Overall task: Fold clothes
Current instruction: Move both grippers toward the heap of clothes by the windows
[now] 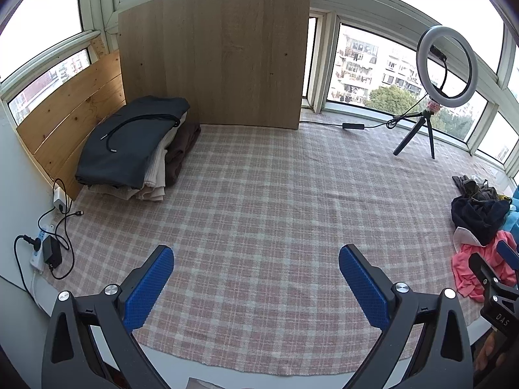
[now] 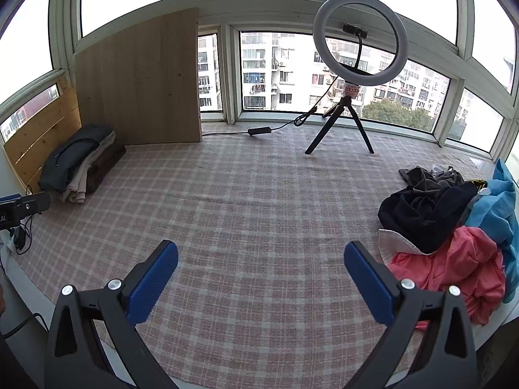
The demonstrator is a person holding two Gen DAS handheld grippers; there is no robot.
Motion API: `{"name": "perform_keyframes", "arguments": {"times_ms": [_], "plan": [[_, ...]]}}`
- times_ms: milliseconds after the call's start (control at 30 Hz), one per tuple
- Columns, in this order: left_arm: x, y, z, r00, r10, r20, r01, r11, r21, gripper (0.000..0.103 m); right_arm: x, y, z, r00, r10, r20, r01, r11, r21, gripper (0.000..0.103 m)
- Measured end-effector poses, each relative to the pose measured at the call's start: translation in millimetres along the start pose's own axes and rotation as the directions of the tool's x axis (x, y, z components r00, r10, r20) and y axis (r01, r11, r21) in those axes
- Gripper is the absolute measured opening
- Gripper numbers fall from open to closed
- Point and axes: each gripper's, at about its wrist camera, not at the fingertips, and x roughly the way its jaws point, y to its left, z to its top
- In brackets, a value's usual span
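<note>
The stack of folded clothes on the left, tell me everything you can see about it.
The stack of folded clothes sits at the far left of the plaid blanket, against the wooden boards. A dark grey garment lies on top, its black drawstring trailing across it. Beneath are cream, ribbed-looking pieces and a brown one at the right side. The edges are roughly aligned, and neither gripper touches it.

A pink-and-white plaid cloth (image 2: 259, 210) covered the platform in a glazed bay of white-framed windows (image 2: 275, 71); overcast daylight, apartment blocks outside. A pale wooden board (image 1: 214, 61) leaned upright against the glass. A white ring light on a black tripod (image 2: 360, 42) stood near the sill.
</note>
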Motion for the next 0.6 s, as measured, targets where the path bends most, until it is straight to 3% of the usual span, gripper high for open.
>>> {"name": "perform_keyframes", "arguments": {"times_ms": [167,600], "plan": [[-0.5,-5.7,-2.5,0.999,0.032,0.013,-0.033,0.998,0.049,0.102,-8.1,9.4,-1.5,1.000,0.000,0.017,-0.001,1.000,0.012,0.103],[2.0,-29.3,-0.4,0.999,-0.050,-0.016,0.051,0.991,0.123,0.102,-21.0,-15.8,-5.4,0.999,-0.033,0.004,0.033,0.998,0.047,0.103]]}}
